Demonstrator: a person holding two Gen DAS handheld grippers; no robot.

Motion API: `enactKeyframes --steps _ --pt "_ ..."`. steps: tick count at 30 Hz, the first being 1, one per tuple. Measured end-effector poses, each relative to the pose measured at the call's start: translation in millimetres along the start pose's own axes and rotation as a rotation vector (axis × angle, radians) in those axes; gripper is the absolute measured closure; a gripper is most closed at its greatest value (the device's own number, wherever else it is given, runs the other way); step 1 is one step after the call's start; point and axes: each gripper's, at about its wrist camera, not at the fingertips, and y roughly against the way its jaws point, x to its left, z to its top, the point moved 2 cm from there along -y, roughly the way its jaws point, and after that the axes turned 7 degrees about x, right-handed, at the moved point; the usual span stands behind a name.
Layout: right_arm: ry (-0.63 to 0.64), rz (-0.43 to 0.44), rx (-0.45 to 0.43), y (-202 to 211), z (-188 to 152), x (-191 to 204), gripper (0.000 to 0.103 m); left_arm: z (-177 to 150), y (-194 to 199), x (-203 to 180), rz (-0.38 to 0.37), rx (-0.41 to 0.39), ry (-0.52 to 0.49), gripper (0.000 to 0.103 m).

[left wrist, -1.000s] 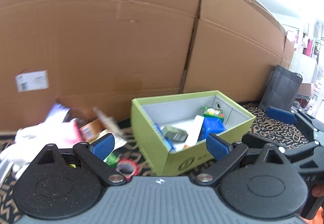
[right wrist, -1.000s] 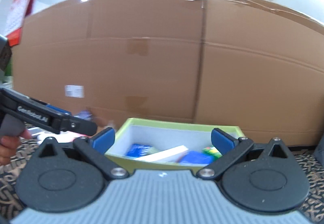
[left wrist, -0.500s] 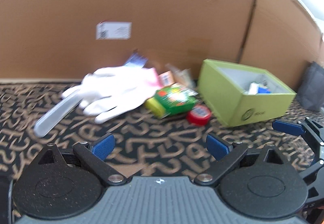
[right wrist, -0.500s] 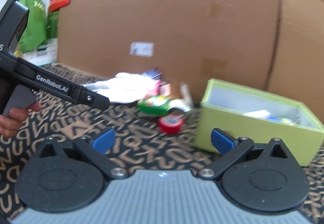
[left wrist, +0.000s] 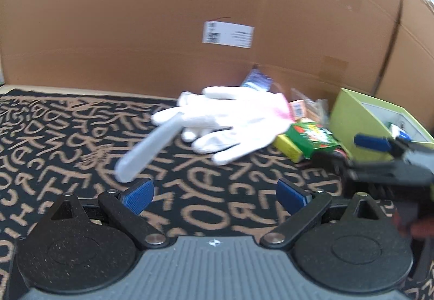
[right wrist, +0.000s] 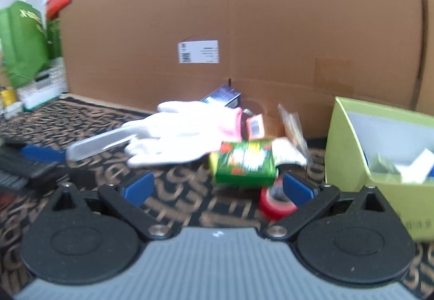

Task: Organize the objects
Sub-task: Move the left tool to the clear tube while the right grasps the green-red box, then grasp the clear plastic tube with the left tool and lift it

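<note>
Things to tidy lie in a heap on the patterned mat point(left wrist: 67, 137), close to the big cardboard wall point(left wrist: 190, 15). A white glove point(left wrist: 233, 121) lies on top of the heap, at about 12 o'clock from the left gripper point(left wrist: 214, 192). A pale flat stick point(left wrist: 149, 148) pokes out from under it toward 10 o'clock. A green packet point(right wrist: 245, 163) sits at 12 o'clock from the right gripper point(right wrist: 217, 187), and a red tape roll point(right wrist: 275, 203) is just beside that gripper's right finger. The green box point(right wrist: 379, 142) stands at 2 o'clock and already holds some things.

A second ago both cameras looked down into the box. Now they have swung left to the heap. I think one thing was just dropped in, and the next pick is coming.

Both grippers are spread wide with nothing between the pads.

The mat is bare at 9 o'clock, so there is room to come in from that side. The wall is right behind the heap, and the box edge is close on the right, so a grab there could bump.
</note>
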Motion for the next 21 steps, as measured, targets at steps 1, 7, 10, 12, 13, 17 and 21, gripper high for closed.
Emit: enactKeyframes --steps 1,7,10,12,13,17,21 --pt "0.009 -0.022 0.007 -8.7 3.5 -0.2 0.0 0.1 -0.1 5.9 0.014 -0.004 0.007 0.003" --pt "-0.029 -0.063 0.083 -43.9 3.7 -11.9 0.039 19.3 -9.5 36.3 0.08 -0.028 0.037 0.003" --pt "-0.082 -0.038 0.075 -28.6 -5.6 -16.8 0.043 33.7 -22.6 39.9 0.129 -0.047 -0.006 0.004" --pt "-0.077 -0.007 0.067 -9.3 -15.6 -15.2 0.043 41.0 -35.0 41.6 0.147 -0.034 -0.044 0.007" --pt "-0.068 0.014 0.072 1.9 -21.7 -12.9 0.043 44.1 -42.6 42.5 0.155 -0.013 -0.055 0.014" --pt "-0.051 0.086 0.128 38.0 -55.0 -4.3 0.043 46.9 -68.4 48.5 0.126 0.107 -0.043 0.066" --pt "-0.063 0.077 0.155 66.3 -80.4 -2.7 0.043 35.5 -58.6 37.8 0.086 0.119 -0.078 0.091"
